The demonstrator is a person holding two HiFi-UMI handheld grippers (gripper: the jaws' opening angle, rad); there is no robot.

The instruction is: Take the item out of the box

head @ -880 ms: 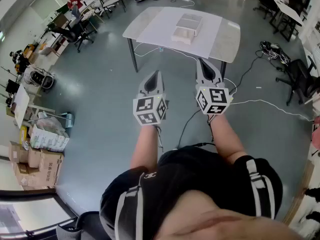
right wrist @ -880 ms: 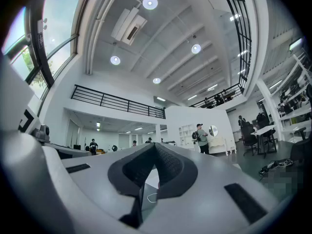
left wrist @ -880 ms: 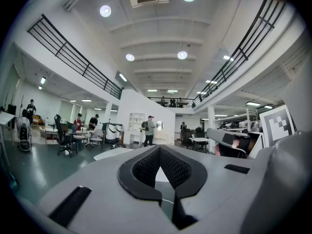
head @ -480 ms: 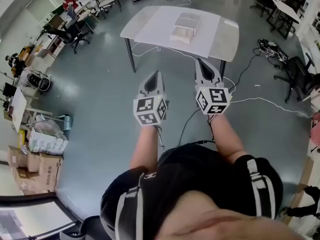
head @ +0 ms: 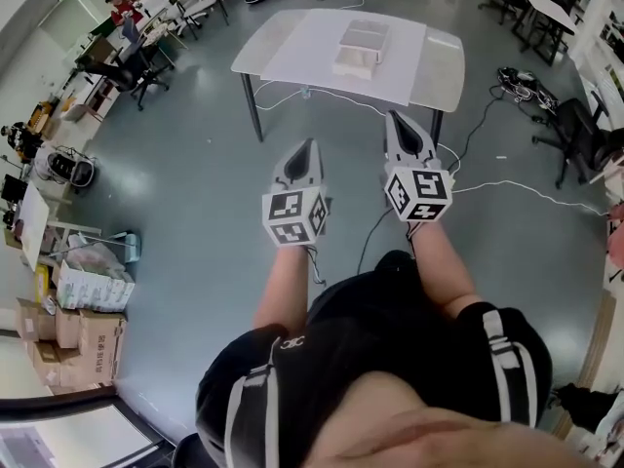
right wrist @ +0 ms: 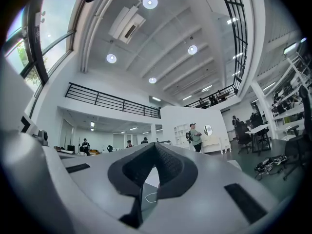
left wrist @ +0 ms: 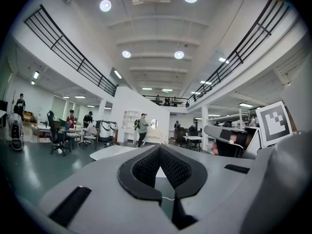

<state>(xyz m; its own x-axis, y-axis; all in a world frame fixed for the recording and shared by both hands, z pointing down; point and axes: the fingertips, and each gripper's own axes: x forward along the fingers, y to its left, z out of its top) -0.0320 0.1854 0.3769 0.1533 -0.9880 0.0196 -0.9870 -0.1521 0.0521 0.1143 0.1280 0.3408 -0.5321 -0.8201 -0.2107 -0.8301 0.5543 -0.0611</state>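
A white box (head: 363, 47) lies on a white table (head: 255, 52) some way ahead of me, at the top of the head view. Its contents do not show from here. My left gripper (head: 310, 145) and right gripper (head: 392, 115) are held side by side in the air over the grey floor, well short of the table, both pointing toward it. The left gripper (left wrist: 159, 147) is shut with nothing between its pads. The right gripper (right wrist: 155, 144) is also shut and empty. In both gripper views, the table's edge shows just beyond the closed tips.
Cables (head: 507, 188) trail over the floor from under the table to the right. Office chairs (head: 585, 139) stand at the right, and desks with seated people (head: 122, 13) at the far left. Cardboard boxes (head: 73, 320) are stacked at the left.
The table and box sit slightly higher in the head view than before. Both grippers keep their pose and stay shut.
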